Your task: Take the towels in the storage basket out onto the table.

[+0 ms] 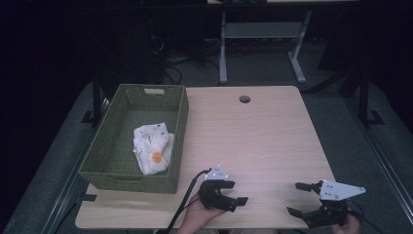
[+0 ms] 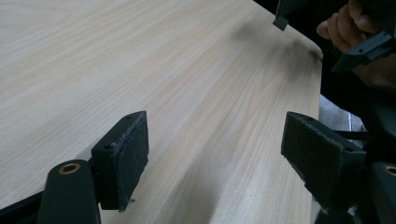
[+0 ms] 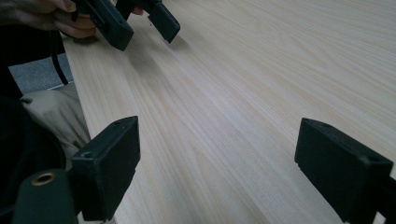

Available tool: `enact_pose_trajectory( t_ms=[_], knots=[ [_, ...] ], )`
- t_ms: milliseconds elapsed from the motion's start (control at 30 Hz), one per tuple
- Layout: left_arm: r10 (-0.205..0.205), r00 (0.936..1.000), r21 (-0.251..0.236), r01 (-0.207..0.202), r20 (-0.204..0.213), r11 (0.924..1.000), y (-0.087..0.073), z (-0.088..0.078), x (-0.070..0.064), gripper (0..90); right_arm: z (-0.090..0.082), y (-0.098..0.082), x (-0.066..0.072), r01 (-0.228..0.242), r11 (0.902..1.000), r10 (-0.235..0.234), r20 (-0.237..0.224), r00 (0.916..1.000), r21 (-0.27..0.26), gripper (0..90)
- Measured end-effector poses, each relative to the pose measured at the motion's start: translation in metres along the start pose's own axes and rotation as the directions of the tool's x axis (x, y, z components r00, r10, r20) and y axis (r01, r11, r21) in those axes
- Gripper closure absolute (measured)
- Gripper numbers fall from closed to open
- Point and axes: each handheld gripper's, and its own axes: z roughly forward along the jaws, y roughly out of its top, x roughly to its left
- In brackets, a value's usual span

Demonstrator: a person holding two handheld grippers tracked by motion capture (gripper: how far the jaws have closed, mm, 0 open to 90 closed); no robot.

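Note:
A green woven basket (image 1: 104, 168) stands at the table's left side, and a folded white cloth (image 1: 153, 147) with small prints and an orange spot lies inside it. My left gripper (image 1: 234, 192) hovers near the table's front edge, right of the basket, jaws wide apart with only bare wood between them (image 2: 215, 154). My right gripper (image 1: 299, 198) sits at the front right corner, also open and empty (image 3: 217, 163). In the right gripper view the left gripper (image 3: 137, 23) appears at the top left, held in a hand.
The light wooden table (image 1: 253, 136) has a round cable hole (image 1: 244, 99) near its far edge. Behind the table stand a desk frame (image 1: 263, 34) and dark floor. A trouser leg (image 3: 56, 112) lies beyond the table's front edge.

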Motion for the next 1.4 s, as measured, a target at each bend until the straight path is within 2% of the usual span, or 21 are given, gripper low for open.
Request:
enact_pose_trajectory(
  t_ms=[167,300,367,500,667,733,900,933,1100,1200,1267,1400],
  knots=[
    [-0.006,1.0000,0.000,0.006,-0.001,1.0000,0.001,-0.003,0.001,23.5,0.001,0.001,-0.001,0.003,1.0000,-0.003,-0.002,1.0000,-0.001,13.8],
    [-0.041,0.9988,-0.012,0.041,0.028,0.9991,0.004,-0.006,0.002,23.6,0.002,0.001,0.000,0.006,1.0000,-0.006,-0.003,1.0000,0.004,13.8],
    [-0.031,0.9992,-0.013,0.032,0.024,0.9994,0.007,-0.009,0.004,23.6,0.002,0.002,0.002,0.011,0.9999,-0.011,-0.004,0.9999,0.003,13.8],
    [-0.048,0.9984,-0.034,0.049,0.029,0.9982,0.014,-0.015,0.009,23.6,0.003,0.002,0.002,0.012,0.9999,-0.012,0.001,0.9999,0.009,13.8],
    [-0.064,0.9978,-0.093,0.065,0.014,0.9936,0.029,-0.026,0.013,21.8,0.003,0.001,0.001,0.004,0.9999,-0.004,0.014,0.9999,0.010,13.8],
    [-0.067,0.9977,-0.091,0.068,0.011,0.9936,0.031,-0.026,0.014,21.3,0.003,0.001,0.001,0.003,1.0000,-0.003,0.016,0.9999,0.009,13.8],
    [-0.060,0.9982,-0.088,0.059,-0.002,0.9943,0.043,-0.030,0.016,21.2,0.002,0.001,0.002,0.009,1.0000,-0.009,0.014,0.9999,0.002,13.8],
    [-0.047,0.9989,-0.082,0.046,-0.007,0.9955,0.049,-0.033,0.013,21.2,0.002,0.001,0.002,0.000,1.0000,0.000,0.013,0.9999,0.005,13.8],
    [-0.014,0.9998,-0.067,0.012,-0.017,0.9977,0.060,-0.037,0.010,21.3,0.001,0.001,0.002,0.002,1.0000,-0.002,0.015,0.9999,0.003,13.8],
    [-0.018,0.9998,-0.052,0.018,0.001,0.9985,0.068,-0.041,0.012,21.5,0.001,0.000,0.001,0.001,1.0000,-0.001,0.017,0.9999,-0.003,13.8],
    [0.000,1.0000,-0.034,-0.001,-0.007,0.9994,0.074,-0.044,0.013,21.5,0.001,0.000,0.001,0.000,1.0000,0.000,0.018,0.9998,-0.003,13.8],
    [0.018,0.9997,-0.003,-0.018,0.015,0.9998,0.087,-0.056,0.014,21.3,0.001,0.001,0.002,-0.001,1.0000,0.001,0.019,0.9998,-0.001,13.8]
  ],
)
